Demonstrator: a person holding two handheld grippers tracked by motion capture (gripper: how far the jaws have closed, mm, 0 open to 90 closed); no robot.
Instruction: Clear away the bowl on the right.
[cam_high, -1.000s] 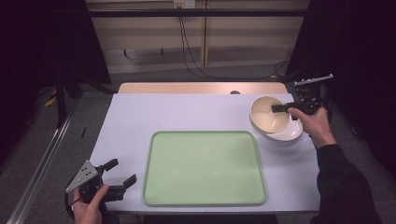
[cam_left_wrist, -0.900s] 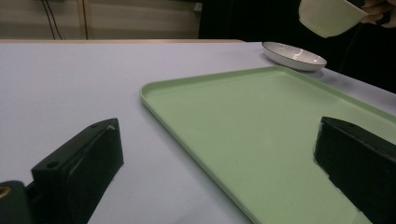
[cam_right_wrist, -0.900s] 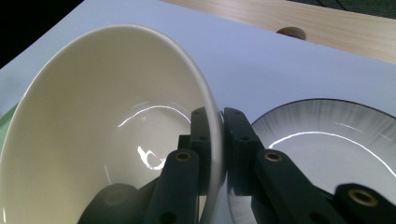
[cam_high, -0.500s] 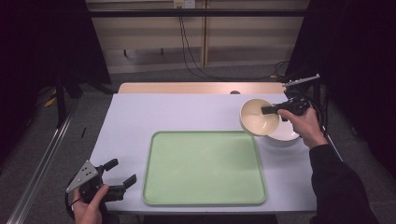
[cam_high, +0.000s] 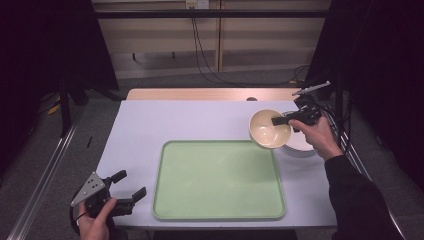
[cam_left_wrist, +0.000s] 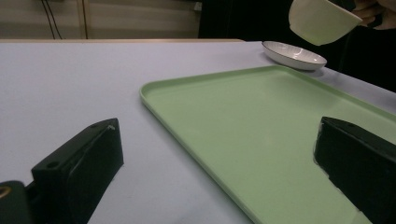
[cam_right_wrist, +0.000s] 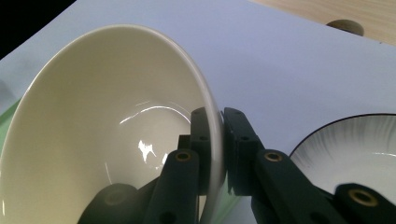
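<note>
Above the far right corner of the green tray, the right gripper pinches the rim of the cream bowl, lifted off the table beside the white plate. Left gripper: jaws apart, empty, near the tray's left edge.

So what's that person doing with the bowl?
A person's right gripper is clamped on the rim of a cream bowl, holding it in the air near the far right corner of a green tray. A white plate sits on the table beside it. The left gripper waits open, near the tray.
</note>
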